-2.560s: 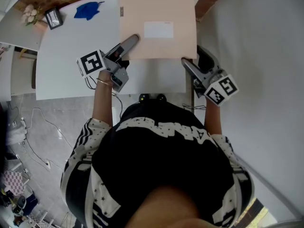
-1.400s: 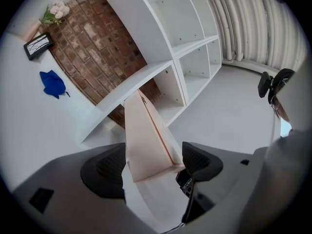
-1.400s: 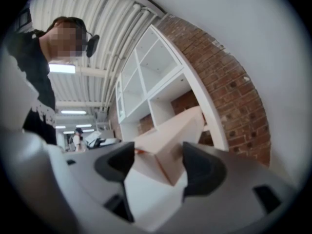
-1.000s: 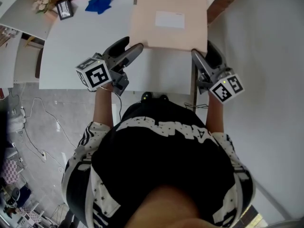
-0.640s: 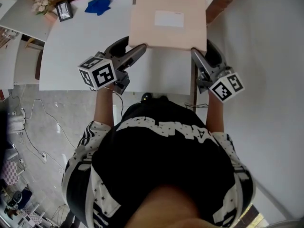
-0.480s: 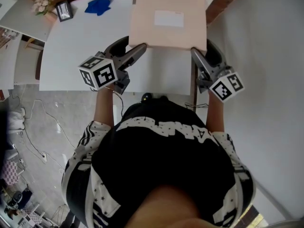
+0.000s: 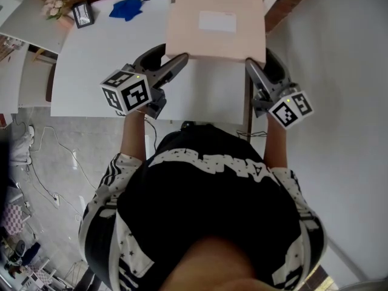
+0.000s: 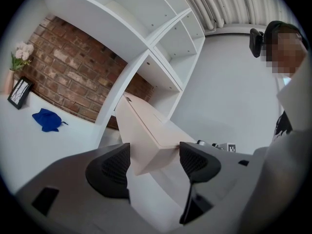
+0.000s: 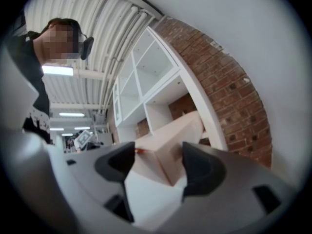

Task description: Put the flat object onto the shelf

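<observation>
The flat box [image 7: 215, 23] seemed part-way into the shelf [image 8: 146, 57], right gripper [image 7: 259, 65] fingers clamped on one corner. Left gripper [image 7: 171, 58] fingers, wide, had just been closing round the other; next, a level push inward
</observation>
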